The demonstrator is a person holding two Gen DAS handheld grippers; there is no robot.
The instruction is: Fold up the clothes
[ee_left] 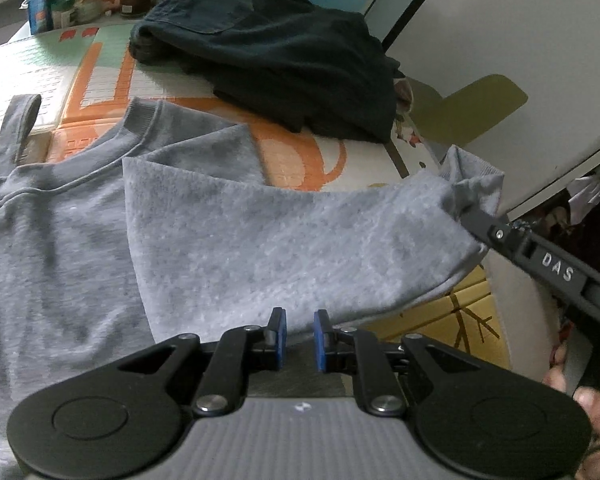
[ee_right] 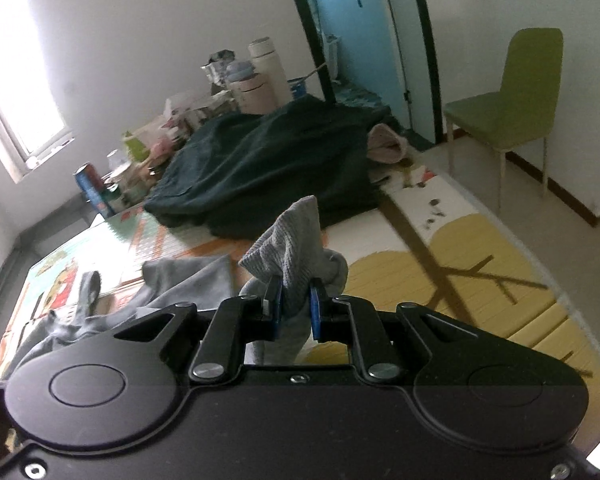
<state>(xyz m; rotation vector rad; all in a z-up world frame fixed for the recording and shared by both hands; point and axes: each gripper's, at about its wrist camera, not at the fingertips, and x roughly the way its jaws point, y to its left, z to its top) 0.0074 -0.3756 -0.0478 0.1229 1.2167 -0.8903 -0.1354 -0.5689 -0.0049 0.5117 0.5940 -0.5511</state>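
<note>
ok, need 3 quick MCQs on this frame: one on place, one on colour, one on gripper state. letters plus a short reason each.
1. Where is the dark garment relative to the grey sweatshirt?
A. Beyond it, further up the mat
B. Under it
C. On the chair

2. What colour is the chair?
A. Red
B. Green
C. Black

3. What is the right gripper doing?
A. Open above the mat
B. Shut on the sleeve cuff
C. Shut on the dark garment

Answers:
1 A: it lies past the collar, apart from the sweatshirt.
2 B: seat and back are green.
3 B: the ribbed sleeve cuff sits pinched between the blue pads; the left gripper is open.
</note>
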